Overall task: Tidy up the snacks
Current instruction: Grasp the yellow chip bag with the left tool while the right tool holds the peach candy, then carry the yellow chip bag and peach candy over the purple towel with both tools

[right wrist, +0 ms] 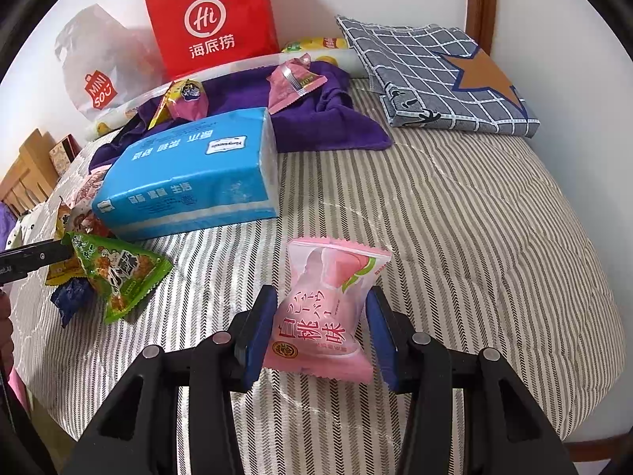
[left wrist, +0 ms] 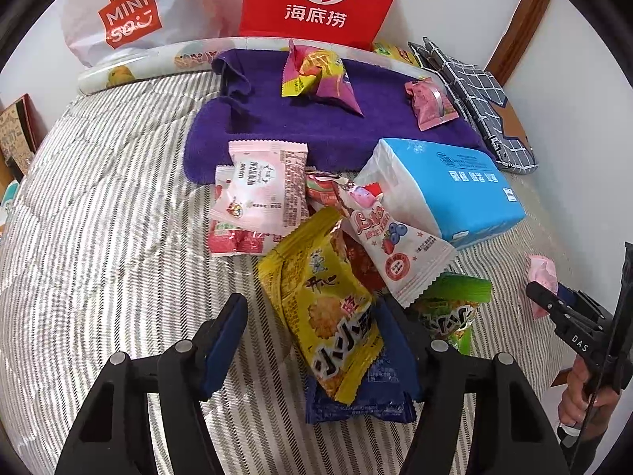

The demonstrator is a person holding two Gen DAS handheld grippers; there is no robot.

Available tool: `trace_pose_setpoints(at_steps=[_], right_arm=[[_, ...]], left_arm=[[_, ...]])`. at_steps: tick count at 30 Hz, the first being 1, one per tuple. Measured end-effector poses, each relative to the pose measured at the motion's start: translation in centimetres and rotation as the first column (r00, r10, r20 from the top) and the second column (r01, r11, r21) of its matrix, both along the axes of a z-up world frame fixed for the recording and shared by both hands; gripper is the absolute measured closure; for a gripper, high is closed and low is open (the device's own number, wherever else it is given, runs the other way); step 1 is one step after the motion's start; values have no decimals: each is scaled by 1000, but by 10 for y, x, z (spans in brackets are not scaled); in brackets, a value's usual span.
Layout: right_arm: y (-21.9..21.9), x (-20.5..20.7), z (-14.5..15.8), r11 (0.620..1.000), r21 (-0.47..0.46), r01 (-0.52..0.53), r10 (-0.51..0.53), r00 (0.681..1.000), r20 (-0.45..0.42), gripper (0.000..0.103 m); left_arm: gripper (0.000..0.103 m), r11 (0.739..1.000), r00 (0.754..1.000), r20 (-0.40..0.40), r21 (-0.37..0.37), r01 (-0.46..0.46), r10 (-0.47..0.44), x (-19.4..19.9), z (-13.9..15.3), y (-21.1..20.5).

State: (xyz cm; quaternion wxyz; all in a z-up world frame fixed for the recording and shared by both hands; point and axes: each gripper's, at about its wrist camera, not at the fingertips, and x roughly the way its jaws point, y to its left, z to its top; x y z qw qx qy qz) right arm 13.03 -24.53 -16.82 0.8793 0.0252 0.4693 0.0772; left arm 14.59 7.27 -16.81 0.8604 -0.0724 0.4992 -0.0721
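A pile of snack packets lies on the striped bed. In the left wrist view my left gripper (left wrist: 312, 336) is open around a yellow cracker packet (left wrist: 328, 308) that lies on a dark blue packet (left wrist: 356, 399). A white berry packet (left wrist: 395, 245), a green packet (left wrist: 455, 308) and pink-white packets (left wrist: 261, 194) lie close by. My right gripper (right wrist: 320, 328) is shut on a pink peach packet (right wrist: 328, 308), held just above the bed. Two more packets (left wrist: 320, 75) (left wrist: 431, 103) rest on the purple towel (left wrist: 277, 126).
A blue tissue pack (left wrist: 447, 186) lies right of the pile, also seen in the right wrist view (right wrist: 190, 178). A red paper bag (left wrist: 320, 0) and a white Miniso bag (left wrist: 126, 16) stand against the wall. A folded checked cloth (right wrist: 435, 75) lies at the bed's far right.
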Motion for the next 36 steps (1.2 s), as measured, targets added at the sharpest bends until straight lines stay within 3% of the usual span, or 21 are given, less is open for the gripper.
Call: trace_pose_setpoints(at_steps=[10,27,36], right_arm=[[-3,0,-3,1000,-2,5,-5,1000,-9,57],[1,-19,27,1000,10,-10,10,998,58,57],[5,-33,55,1000,5,-8,8,996,94,57]], left_arm=[[55,1000,1000,2,-17,24,-24,5,-2,-8],[56,999,997,73,17,-34,32,-33,36,10],[56,1000,992,124,-3,13,-12,-56,64,-20]])
